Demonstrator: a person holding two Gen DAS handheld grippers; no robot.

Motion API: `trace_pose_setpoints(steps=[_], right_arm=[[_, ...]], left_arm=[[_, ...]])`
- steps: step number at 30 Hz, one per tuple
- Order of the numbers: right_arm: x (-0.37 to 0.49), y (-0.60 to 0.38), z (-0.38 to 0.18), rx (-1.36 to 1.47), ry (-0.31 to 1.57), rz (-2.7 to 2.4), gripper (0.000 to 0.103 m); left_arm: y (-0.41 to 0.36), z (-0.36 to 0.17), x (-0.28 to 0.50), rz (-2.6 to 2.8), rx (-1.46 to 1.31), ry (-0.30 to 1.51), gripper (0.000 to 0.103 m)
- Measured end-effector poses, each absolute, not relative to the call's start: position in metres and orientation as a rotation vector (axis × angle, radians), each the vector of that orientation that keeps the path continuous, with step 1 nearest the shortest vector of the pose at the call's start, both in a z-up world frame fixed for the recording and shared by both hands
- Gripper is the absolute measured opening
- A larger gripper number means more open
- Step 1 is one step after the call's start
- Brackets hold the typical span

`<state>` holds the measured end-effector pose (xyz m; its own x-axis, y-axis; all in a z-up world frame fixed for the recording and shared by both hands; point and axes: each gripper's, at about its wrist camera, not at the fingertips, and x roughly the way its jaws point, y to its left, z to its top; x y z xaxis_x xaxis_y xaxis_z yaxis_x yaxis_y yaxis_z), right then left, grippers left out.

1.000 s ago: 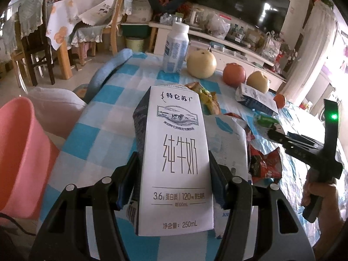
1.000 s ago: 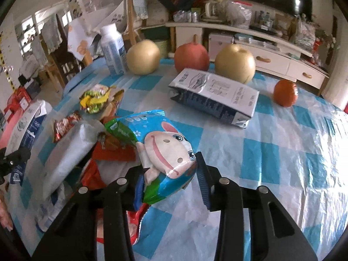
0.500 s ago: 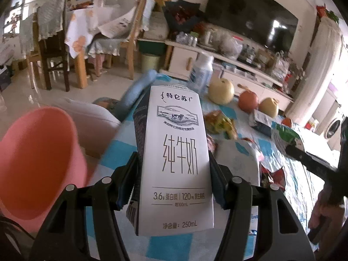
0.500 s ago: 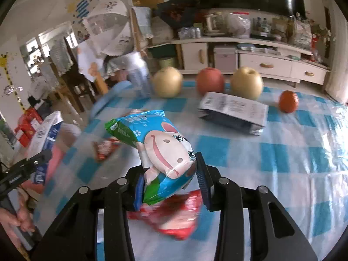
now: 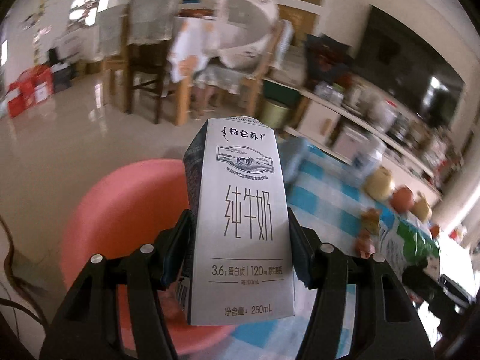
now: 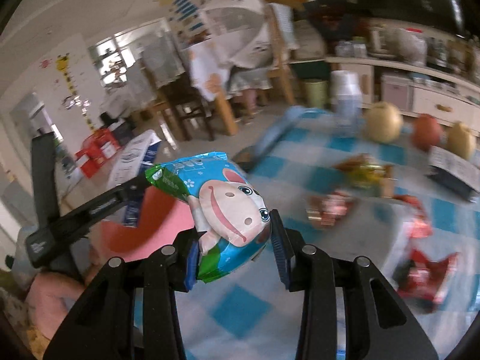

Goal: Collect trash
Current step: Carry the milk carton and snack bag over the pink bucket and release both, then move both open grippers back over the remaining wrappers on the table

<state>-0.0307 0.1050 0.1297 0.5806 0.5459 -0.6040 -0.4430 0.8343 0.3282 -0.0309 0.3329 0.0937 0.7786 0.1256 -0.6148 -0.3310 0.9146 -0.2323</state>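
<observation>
My left gripper [image 5: 240, 240] is shut on a white milk carton [image 5: 243, 216] and holds it upright above the pink bin [image 5: 120, 219], which stands on the floor beside the table. My right gripper [image 6: 234, 240] is shut on a blue and green snack bag with a cartoon cow [image 6: 225, 207], held over the table's left edge near the same pink bin [image 6: 162, 228]. The left gripper [image 6: 90, 207] with its carton [image 6: 135, 162] shows at the left of the right wrist view. The snack bag [image 5: 411, 249] shows at the right of the left wrist view.
The blue checked table [image 6: 240, 315] carries red wrappers [image 6: 420, 270], a yellow wrapper [image 6: 369, 174], a flattened carton [image 6: 456, 174], a white bottle [image 6: 348, 96], pears and an apple [image 6: 426, 132]. Wooden chairs [image 5: 150, 69] stand on the floor behind the bin.
Both grippers have swung left away from the table's middle toward the pink bin, each keeping its load. The carton is now over the bin's opening.
</observation>
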Motion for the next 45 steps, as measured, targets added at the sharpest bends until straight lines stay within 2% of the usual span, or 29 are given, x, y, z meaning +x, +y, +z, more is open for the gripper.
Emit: trace_pose_setpoints(steps=[8, 9, 10, 11, 14, 15, 16, 20, 28, 40, 42, 45], right_arm=[[-0.016, 0.197, 0.133, 0.118, 0.764, 0.670, 0.045], [-0.013, 0.211, 0.132, 0.094, 0.764, 0.670, 0.048], [-0.011, 0.222, 0.129, 0.063, 0.771, 0.655, 0.054], [-0.008, 0.226, 0.126, 0.051, 0.779, 0.640, 0.068], [-0.008, 0.222, 0.121, 0.106, 0.781, 0.651, 0.077], [-0.012, 0.216, 0.121, 0.106, 0.769, 0.630, 0.084], [-0.017, 0.209, 0.122, 0.094, 0.752, 0.601, 0.086], [-0.032, 0.179, 0.121, 0.074, 0.720, 0.542, 0.090], [-0.056, 0.118, 0.119, 0.071, 0.692, 0.427, 0.090], [-0.088, 0.071, 0.123, 0.047, 0.618, 0.346, 0.091], [-0.092, 0.066, 0.125, 0.043, 0.597, 0.335, 0.095], [-0.097, 0.057, 0.128, 0.032, 0.574, 0.325, 0.095]], left_arm=[[0.401, 0.084, -0.041, 0.397, -0.478, 0.631, 0.061], [0.406, 0.083, -0.044, 0.418, -0.489, 0.630, 0.063], [0.410, 0.081, -0.044, 0.438, -0.500, 0.631, 0.069], [0.416, 0.079, -0.045, 0.467, -0.514, 0.633, 0.079], [0.426, 0.078, -0.049, 0.529, -0.540, 0.629, 0.087], [0.428, 0.078, -0.050, 0.543, -0.545, 0.626, 0.088], [0.428, 0.079, -0.050, 0.549, -0.549, 0.621, 0.088], [0.420, 0.085, -0.052, 0.528, -0.544, 0.576, 0.089], [0.376, 0.105, -0.046, 0.417, -0.421, 0.436, 0.093], [0.321, 0.110, -0.032, 0.274, -0.324, 0.498, 0.093], [0.314, 0.110, -0.032, 0.250, -0.318, 0.496, 0.093], [0.304, 0.109, -0.033, 0.227, -0.299, 0.480, 0.093]])
